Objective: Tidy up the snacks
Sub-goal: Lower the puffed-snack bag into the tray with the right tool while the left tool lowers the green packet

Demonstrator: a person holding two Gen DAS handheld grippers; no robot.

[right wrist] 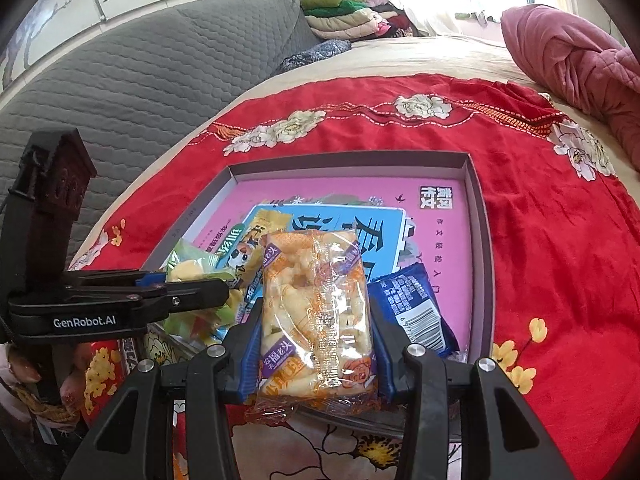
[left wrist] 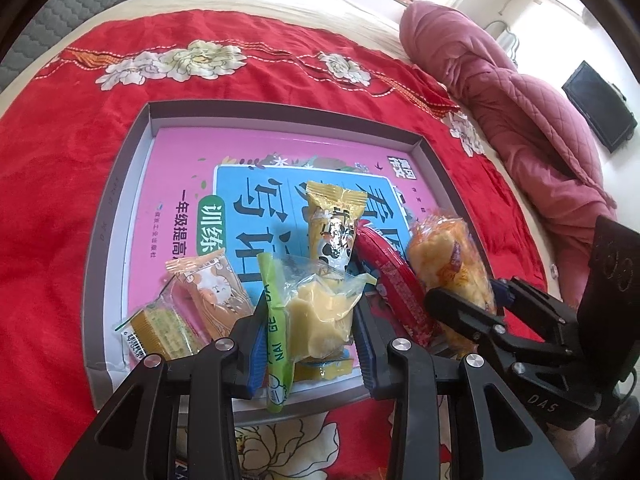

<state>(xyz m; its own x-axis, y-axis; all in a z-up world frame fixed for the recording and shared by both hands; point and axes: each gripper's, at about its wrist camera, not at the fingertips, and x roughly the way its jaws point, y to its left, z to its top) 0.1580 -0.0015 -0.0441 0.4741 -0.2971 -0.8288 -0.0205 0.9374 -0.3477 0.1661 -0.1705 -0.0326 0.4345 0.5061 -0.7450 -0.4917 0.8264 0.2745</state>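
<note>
My left gripper (left wrist: 310, 336) is shut on a clear packet with a green strip and a yellow cake (left wrist: 316, 316), held just above the near end of the grey tray (left wrist: 280, 105). My right gripper (right wrist: 316, 344) is shut on a clear orange rice-cracker packet (right wrist: 316, 304), also over the tray's near end (right wrist: 352, 158). In the left wrist view the right gripper (left wrist: 484, 304) sits close on the right. Lying in the tray on a pink book (left wrist: 180, 168) are a yellow cow packet (left wrist: 332, 232), a red stick packet (left wrist: 396, 288), an orange mouse packet (left wrist: 212, 292) and a blue packet (right wrist: 416, 300).
The tray rests on a red flowered blanket (right wrist: 540, 240) spread over a bed. A pink quilt (left wrist: 520, 120) is bunched at the right, a grey quilted cushion (right wrist: 120, 92) at the left. Folded clothes (right wrist: 348, 12) are stacked far back. A hand (right wrist: 24, 372) holds the left gripper.
</note>
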